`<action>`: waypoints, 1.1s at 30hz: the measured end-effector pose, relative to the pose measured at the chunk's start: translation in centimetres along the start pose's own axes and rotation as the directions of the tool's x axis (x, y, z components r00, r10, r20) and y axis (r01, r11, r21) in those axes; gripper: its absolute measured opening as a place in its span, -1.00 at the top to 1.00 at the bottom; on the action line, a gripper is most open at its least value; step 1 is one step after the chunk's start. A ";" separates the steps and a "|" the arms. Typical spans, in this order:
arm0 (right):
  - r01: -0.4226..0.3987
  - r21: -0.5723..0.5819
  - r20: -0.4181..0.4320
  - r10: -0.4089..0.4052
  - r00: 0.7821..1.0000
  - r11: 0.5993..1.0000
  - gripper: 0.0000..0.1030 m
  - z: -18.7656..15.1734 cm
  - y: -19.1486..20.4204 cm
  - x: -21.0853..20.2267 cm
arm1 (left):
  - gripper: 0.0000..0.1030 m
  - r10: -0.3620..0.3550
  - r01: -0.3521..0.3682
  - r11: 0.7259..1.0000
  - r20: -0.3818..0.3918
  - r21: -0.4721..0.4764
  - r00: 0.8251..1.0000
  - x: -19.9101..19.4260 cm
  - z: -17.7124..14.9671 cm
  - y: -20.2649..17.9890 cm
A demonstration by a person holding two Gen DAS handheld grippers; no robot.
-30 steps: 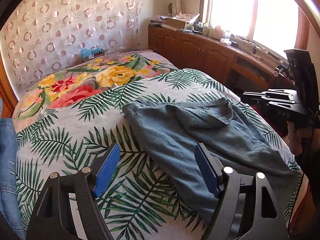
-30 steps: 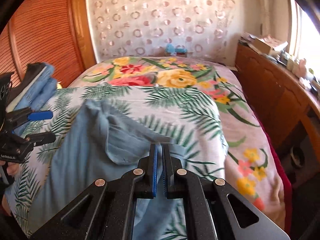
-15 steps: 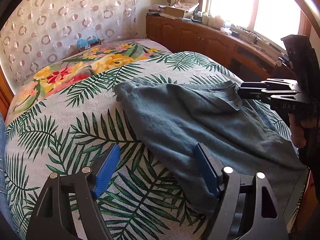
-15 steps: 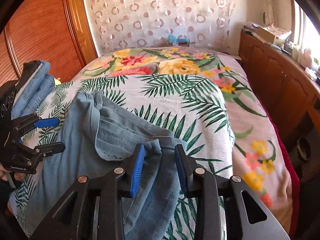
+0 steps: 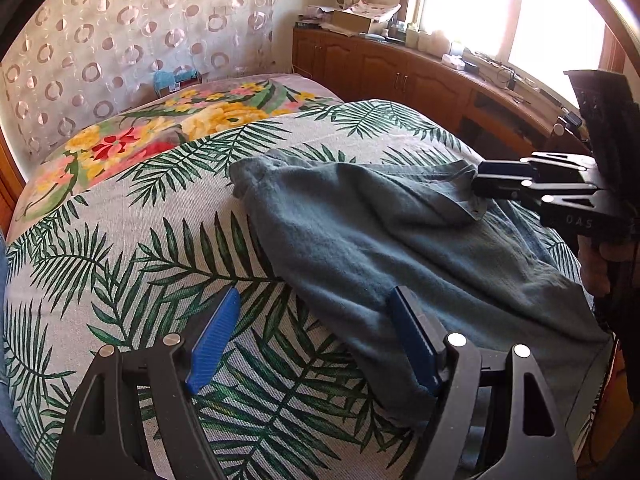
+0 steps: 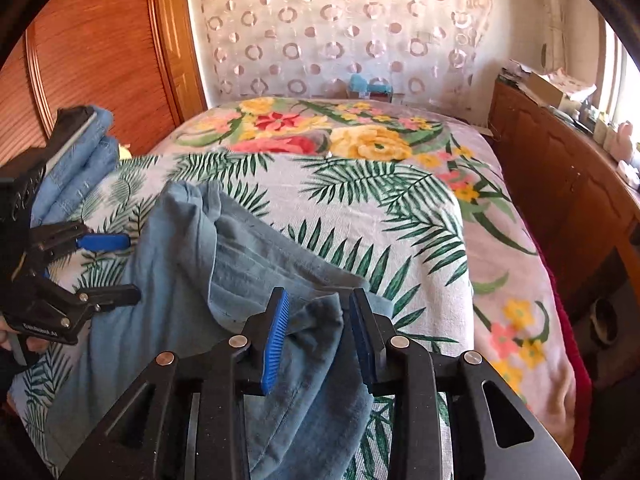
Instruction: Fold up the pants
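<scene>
A bed with a palm-leaf and flower spread fills the room, a circle-patterned curtain at its head, wooden cabinets under the window in the upper right of the left view. Folded jeans sit at the left edge of the right view. The pants, blue-grey, lie rumpled across the middle of the bed. The left gripper stands wide open low in its frame, its right finger resting on the pants' near edge, its left finger over bare spread. The right gripper is partly open, a fold of the pants lying loose between its pads, which stand apart from the cloth.
</scene>
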State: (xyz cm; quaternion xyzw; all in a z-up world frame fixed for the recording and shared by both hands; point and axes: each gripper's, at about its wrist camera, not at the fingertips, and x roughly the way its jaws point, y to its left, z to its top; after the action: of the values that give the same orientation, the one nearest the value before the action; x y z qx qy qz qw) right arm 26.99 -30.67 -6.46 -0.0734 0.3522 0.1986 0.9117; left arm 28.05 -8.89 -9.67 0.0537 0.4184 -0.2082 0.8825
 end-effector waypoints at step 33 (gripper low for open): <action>0.120 0.068 0.008 -0.121 0.993 0.990 0.50 0.6 -2.2 0.6 | -0.52 -0.001 0.001 1.000 -0.001 0.000 1.000 0.0 0.1 0.0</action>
State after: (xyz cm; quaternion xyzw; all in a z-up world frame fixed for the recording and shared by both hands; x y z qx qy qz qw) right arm 28.66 -32.28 -6.40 -0.0627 0.3483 0.1317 0.9260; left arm 28.10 -8.88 -9.63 0.0536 0.4188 -0.2085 0.8822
